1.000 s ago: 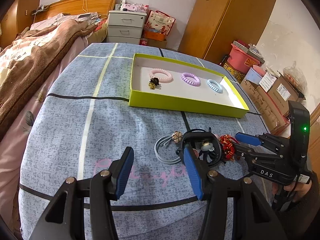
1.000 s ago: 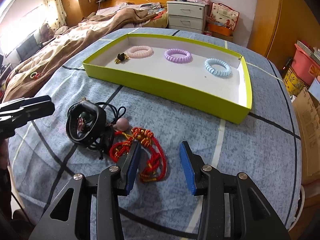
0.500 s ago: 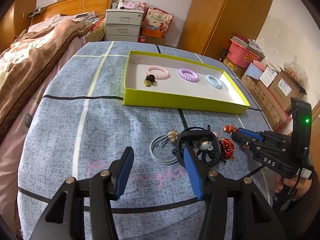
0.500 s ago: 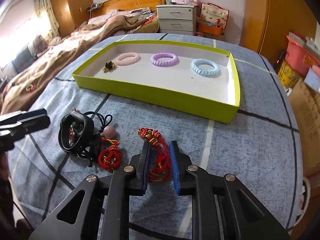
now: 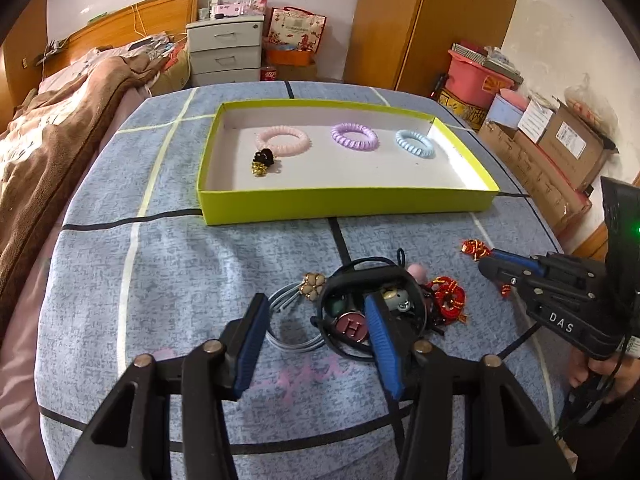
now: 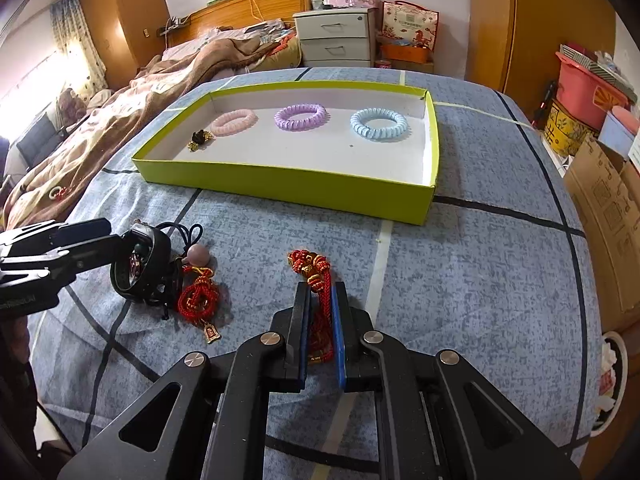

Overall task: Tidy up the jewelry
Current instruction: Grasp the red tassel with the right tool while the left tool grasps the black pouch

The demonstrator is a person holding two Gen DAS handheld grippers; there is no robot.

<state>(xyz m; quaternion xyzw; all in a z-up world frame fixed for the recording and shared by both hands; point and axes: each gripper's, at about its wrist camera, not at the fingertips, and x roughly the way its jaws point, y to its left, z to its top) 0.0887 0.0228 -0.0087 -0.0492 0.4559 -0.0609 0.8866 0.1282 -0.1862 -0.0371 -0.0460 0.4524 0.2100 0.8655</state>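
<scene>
left hand-held gripper (image 5: 314,332) closing | grey hair ties (image 5: 286,320) between jaws

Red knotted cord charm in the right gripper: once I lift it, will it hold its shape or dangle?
Probably dangle: the red cord charm is braided string, so it should hang limp from the right gripper, whose jaws are closing on it. Likely light. Its knotted gold-beaded end sticks out past the pads and may swing or snag the tray wall.

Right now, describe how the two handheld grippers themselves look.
Both are matte black plastic frames with silver rivets at the pivots and two flat fingers faced with ribbed blue pads. The left gripper shows this up close. The right gripper looks identical; from the side its body carries white "DAS" lettering, a green indicator light and a dark cable near the hand.
</scene>
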